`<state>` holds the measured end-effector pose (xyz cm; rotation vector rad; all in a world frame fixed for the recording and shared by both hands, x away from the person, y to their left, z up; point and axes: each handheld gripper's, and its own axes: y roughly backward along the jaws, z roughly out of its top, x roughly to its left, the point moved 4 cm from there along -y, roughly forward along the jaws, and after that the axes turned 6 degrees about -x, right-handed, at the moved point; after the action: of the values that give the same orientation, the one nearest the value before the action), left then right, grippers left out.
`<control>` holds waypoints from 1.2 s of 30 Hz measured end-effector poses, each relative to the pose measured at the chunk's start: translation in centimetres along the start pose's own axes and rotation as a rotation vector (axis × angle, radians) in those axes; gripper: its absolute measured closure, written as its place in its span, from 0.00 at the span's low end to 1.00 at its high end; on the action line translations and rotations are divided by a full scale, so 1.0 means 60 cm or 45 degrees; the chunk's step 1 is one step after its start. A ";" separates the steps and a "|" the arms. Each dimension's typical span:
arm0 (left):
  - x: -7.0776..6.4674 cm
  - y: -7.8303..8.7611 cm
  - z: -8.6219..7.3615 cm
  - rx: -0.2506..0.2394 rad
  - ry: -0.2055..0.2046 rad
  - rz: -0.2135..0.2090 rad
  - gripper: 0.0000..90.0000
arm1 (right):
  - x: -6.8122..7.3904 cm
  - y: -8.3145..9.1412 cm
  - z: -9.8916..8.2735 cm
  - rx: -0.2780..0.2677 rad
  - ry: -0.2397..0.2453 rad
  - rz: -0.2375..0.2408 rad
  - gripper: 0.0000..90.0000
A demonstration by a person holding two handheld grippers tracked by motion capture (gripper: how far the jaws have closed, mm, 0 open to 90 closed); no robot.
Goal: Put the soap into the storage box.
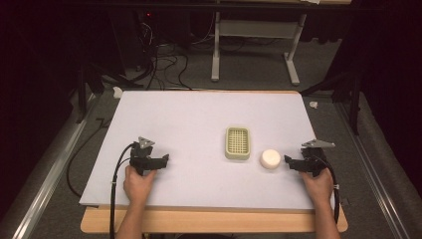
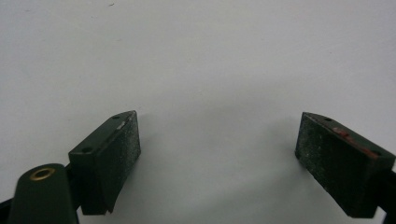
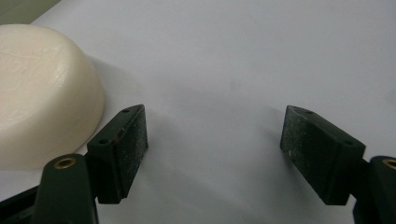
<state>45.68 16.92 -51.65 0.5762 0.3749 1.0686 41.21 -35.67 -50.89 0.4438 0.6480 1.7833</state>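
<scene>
A round cream soap bar (image 1: 270, 159) lies on the white table top (image 1: 199, 119), just right of a pale green slotted soap dish (image 1: 237, 143). My right gripper (image 1: 289, 162) rests on the table a short way right of the soap, open, with nothing between its jaws. In the right gripper view the soap (image 3: 42, 93) sits beside the left jaw, outside the gap (image 3: 215, 140). My left gripper (image 1: 164, 160) lies at the table's front left, open and empty, and its own view shows bare white surface between the fingertips (image 2: 217, 140).
The white sheet covers a wooden table whose front edge (image 1: 209, 221) shows below the hands. Cables (image 1: 117, 189) trail from both grippers. Metal rails run along both sides, and a table frame (image 1: 254, 45) and wires stand on the floor behind.
</scene>
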 end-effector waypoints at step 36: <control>0.000 0.000 0.000 -0.001 0.000 0.001 0.16 | 0.002 0.001 0.002 0.009 -0.009 -0.011 0.28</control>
<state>45.69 16.91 -51.65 0.5760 0.3740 1.0693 41.19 -35.57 -50.78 0.4518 0.6507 1.7708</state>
